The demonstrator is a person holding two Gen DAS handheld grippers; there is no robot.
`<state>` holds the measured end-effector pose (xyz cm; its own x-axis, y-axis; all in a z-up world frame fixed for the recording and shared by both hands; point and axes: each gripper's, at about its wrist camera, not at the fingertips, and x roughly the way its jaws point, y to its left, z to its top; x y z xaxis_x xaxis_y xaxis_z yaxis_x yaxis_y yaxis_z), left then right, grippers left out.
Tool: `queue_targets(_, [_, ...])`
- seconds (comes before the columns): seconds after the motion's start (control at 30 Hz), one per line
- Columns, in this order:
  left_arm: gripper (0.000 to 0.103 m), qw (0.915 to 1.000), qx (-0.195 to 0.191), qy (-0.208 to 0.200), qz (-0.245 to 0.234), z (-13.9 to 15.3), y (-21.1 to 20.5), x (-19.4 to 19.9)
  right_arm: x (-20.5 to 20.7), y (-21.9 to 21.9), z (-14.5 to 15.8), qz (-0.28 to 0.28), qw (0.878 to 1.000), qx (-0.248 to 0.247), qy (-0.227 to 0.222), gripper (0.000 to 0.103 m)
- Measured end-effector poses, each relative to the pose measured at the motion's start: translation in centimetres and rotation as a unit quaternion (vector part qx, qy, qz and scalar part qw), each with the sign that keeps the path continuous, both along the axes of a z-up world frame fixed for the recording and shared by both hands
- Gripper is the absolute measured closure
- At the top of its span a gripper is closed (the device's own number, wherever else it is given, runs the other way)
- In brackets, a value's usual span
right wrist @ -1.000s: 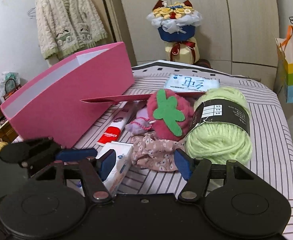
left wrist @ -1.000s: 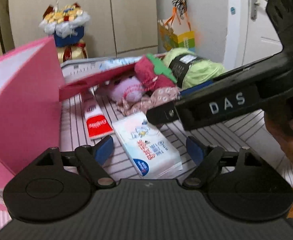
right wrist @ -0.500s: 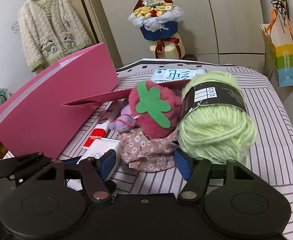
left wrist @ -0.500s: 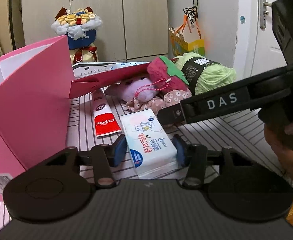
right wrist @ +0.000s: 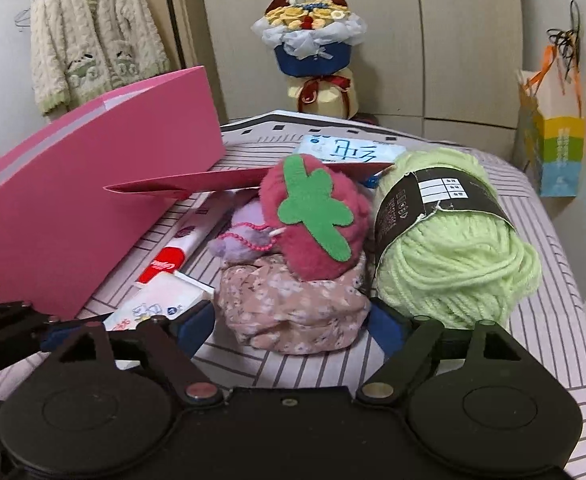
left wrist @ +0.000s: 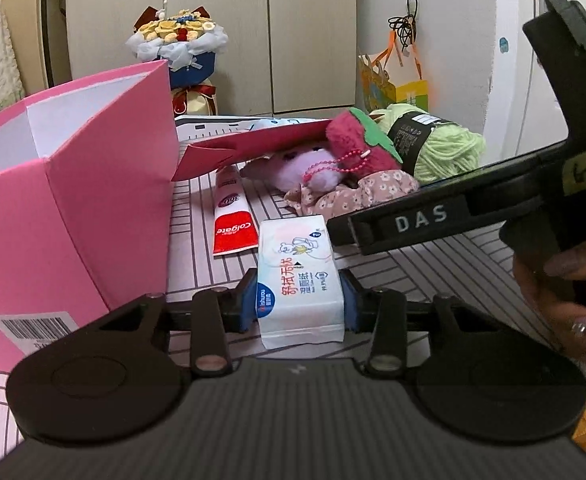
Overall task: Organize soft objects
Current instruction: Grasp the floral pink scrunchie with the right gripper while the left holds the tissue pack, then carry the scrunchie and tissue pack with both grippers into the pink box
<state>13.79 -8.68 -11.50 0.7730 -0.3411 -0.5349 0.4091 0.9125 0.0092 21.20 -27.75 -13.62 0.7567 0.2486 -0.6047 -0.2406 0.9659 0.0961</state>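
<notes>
Two grippers work over the striped tablecloth, and each camera catches what the other misses. From the left wrist view, the left gripper has its blue pads pressed against both sides of the tissue pack, clamping its near end; the pack lies flat on the cloth, just right of the pink box and touching the base of the Colgate toothpaste tube. That view also shows the box's white open interior, a barcode label on its side, and the person's right hand wrapped around the right gripper's handle. From the right wrist view only a corner of the tissue pack peeks out behind the left finger, but the heap of soft things is plain. The right gripper stands spread wide, a pad on either side of the floral fabric bundle, not visibly pinching it. A red plush strawberry with a green felt leaf sits on top of the bundle, a purple plush toy lies to its left, and the green yarn ball with a black label rests at its right, touching it. A second tissue pack lies farther back.
</notes>
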Motion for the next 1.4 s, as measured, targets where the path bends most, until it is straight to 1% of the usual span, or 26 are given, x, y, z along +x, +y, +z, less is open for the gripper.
queue_targets(0.07, [0.058, 1.0000, 0.002, 0.001, 0.001, 0.0, -0.2, 0.2, 0.1, -0.1, 0.0, -0.005, 1.000, -0.002, -0.004, 0.022])
queue_targets(0.1, [0.055, 1.0000, 0.002, 0.002, 0.002, 0.0, -0.4, 0.3, 0.0, -0.1, 0.0, -0.013, 1.000, -0.005, -0.007, 0.031])
queue_targets(0.13, [0.052, 1.0000, 0.003, 0.003, 0.001, 0.0, -0.5, 0.4, -0.1, -0.1, 0.0, -0.018, 1.000, -0.011, -0.010, 0.043])
queue_targets(0.17, [0.047, 1.0000, 0.004, 0.005, -0.003, 0.0, -0.7, 0.6, -0.2, -0.2, 0.0, -0.019, 1.000, -0.016, -0.013, 0.049])
queue_targets(0.2, [0.044, 1.0000, 0.003, 0.007, -0.005, 0.0, -0.7, 0.8, -0.3, -0.2, 0.1, -0.017, 1.000, -0.016, -0.016, 0.060])
queue_targets(0.23, [0.044, 1.0000, 0.003, 0.007, -0.005, 0.0, -0.8, 0.9, -0.5, -0.3, 0.1, -0.015, 1.000, -0.014, -0.016, 0.072])
queue_targets(0.3, [0.044, 1.0000, 0.006, 0.006, -0.001, -0.1, -1.0, 1.1, -1.0, -0.3, 0.2, -0.010, 1.000, -0.009, -0.016, 0.081])
queue_targets(0.33, [0.045, 1.0000, 0.004, 0.006, 0.002, 0.0, -1.0, 1.2, -1.3, -0.3, 0.2, -0.007, 1.000, -0.007, -0.018, 0.083])
queue_targets(0.37, [0.058, 1.0000, 0.002, 0.005, 0.007, 0.0, -0.9, 1.2, -1.6, -0.2, 0.2, -0.003, 1.000, -0.008, -0.021, 0.084])
queue_targets(0.4, [0.063, 0.9998, 0.003, 0.001, 0.017, 0.0, -0.8, 1.2, -2.0, -0.1, 0.3, 0.001, 1.000, -0.010, -0.025, 0.085])
queue_targets(0.5, [0.064, 0.9998, -0.004, 0.003, 0.018, 0.0, -0.3, 1.2, -3.3, -0.1, 0.5, 0.013, 0.999, -0.012, -0.041, 0.086])
queue_targets(0.6, [0.064, 0.9998, -0.012, 0.010, 0.013, 0.3, -0.1, 1.2, -4.3, -0.4, 0.9, 0.014, 0.998, -0.008, -0.055, 0.086])
queue_targets(0.7, [0.064, 0.9994, -0.029, 0.018, 0.005, 0.8, 0.1, 1.0, -4.9, -0.5, 2.0, 0.015, 0.997, -0.016, -0.072, 0.086])
queue_targets(0.8, [0.064, 0.9993, -0.034, 0.017, 0.002, 1.3, 0.4, 0.4, -5.5, -0.7, 3.1, 0.018, 0.997, -0.016, -0.078, 0.086])
queue_targets(0.93, [0.064, 0.9985, -0.046, 0.031, -0.008, 2.1, 1.1, 0.0, -6.4, -0.6, 3.3, 0.020, 0.998, -0.020, -0.063, 0.086])
queue_targets(1.07, [0.064, 0.9962, -0.059, 0.058, -0.024, 2.6, 1.9, -0.3, -7.6, -0.9, 3.1, 0.024, 0.999, -0.009, -0.038, 0.086])
queue_targets(1.17, [0.064, 0.9947, -0.065, 0.071, -0.038, 2.9, 2.4, -0.7, -8.5, -1.2, 3.1, 0.031, 0.999, 0.002, -0.021, 0.086])
queue_targets(1.33, [0.064, 0.9930, -0.066, 0.081, -0.055, 3.4, 2.9, -1.7, -10.0, -1.3, 3.5, 0.038, 0.999, -0.006, -0.016, 0.086])
queue_targets(1.4, [0.064, 0.9916, -0.067, 0.091, -0.063, 3.7, 3.3, -1.9, -10.6, -1.3, 3.8, 0.043, 0.999, -0.008, -0.013, 0.086])
